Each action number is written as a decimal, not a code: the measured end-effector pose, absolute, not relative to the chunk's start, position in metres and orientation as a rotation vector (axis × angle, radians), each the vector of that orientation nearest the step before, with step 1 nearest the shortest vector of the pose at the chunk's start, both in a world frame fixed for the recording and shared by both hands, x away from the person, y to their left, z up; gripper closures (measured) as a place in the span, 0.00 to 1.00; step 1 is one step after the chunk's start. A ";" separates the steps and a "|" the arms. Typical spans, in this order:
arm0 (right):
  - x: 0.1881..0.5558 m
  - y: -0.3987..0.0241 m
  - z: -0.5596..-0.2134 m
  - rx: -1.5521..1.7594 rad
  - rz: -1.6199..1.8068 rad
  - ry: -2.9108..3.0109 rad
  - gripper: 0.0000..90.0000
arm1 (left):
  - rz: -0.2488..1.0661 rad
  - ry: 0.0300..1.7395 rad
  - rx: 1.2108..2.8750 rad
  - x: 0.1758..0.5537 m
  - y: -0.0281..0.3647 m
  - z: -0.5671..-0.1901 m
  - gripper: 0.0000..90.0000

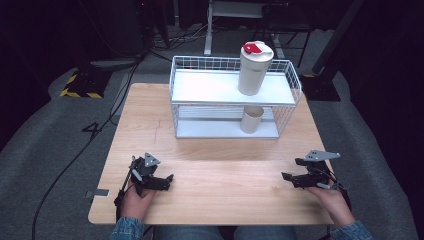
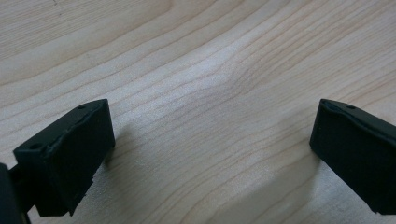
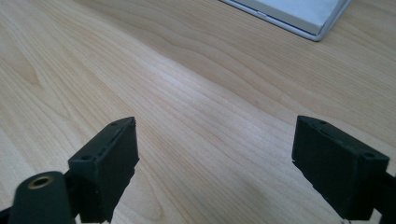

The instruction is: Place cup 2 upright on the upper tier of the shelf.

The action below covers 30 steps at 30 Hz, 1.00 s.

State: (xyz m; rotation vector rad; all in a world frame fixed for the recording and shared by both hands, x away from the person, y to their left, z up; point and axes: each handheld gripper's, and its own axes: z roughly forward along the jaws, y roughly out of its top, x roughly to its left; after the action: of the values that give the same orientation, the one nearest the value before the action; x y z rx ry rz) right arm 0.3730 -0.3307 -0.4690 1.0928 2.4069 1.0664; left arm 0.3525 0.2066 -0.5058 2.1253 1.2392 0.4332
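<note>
My left gripper [image 1: 167, 180] rests low over the near left of the wooden table [image 1: 220, 160], held by a hand. In the left gripper view its jaws stand wide apart around the left gripper [image 2: 212, 121] midpoint, with bare wood between them. My right gripper [image 1: 286, 177] is at the near right, also held by a hand. The right gripper [image 3: 215, 135] has its jaws apart and nothing between them. A white wire rack [image 1: 184, 75] stands at the table's far middle. A tall cream tumbler with a red lid [image 1: 254, 67] stands on its upper shelf. A small beige cup [image 1: 251, 120] is on the lower shelf.
A corner of the rack's white base [image 3: 299, 14] shows far off in the right gripper view. Bare wood lies between the two grippers and in front of the rack. Grey floor, cables and dark equipment stands surround the table.
</note>
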 end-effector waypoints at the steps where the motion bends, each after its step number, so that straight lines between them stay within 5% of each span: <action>1: 0.372 -0.330 -0.471 1.099 1.062 2.398 0.16 | 0.432 1.239 2.125 0.353 0.207 -0.506 0.00; 17: 0.370 -0.322 -0.502 1.159 1.001 2.305 0.16 | 0.432 1.239 2.125 0.352 0.207 -0.506 0.00; 30: 0.378 -0.323 -0.506 1.244 0.945 2.282 0.00 | 0.436 1.240 2.122 0.352 0.206 -0.506 0.00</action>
State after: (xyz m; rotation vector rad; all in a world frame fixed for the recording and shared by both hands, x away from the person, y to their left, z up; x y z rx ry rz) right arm 0.3777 -0.3230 -0.5060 1.2441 2.2817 0.9454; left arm 0.3524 0.2064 -0.5060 2.1221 1.2405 0.4363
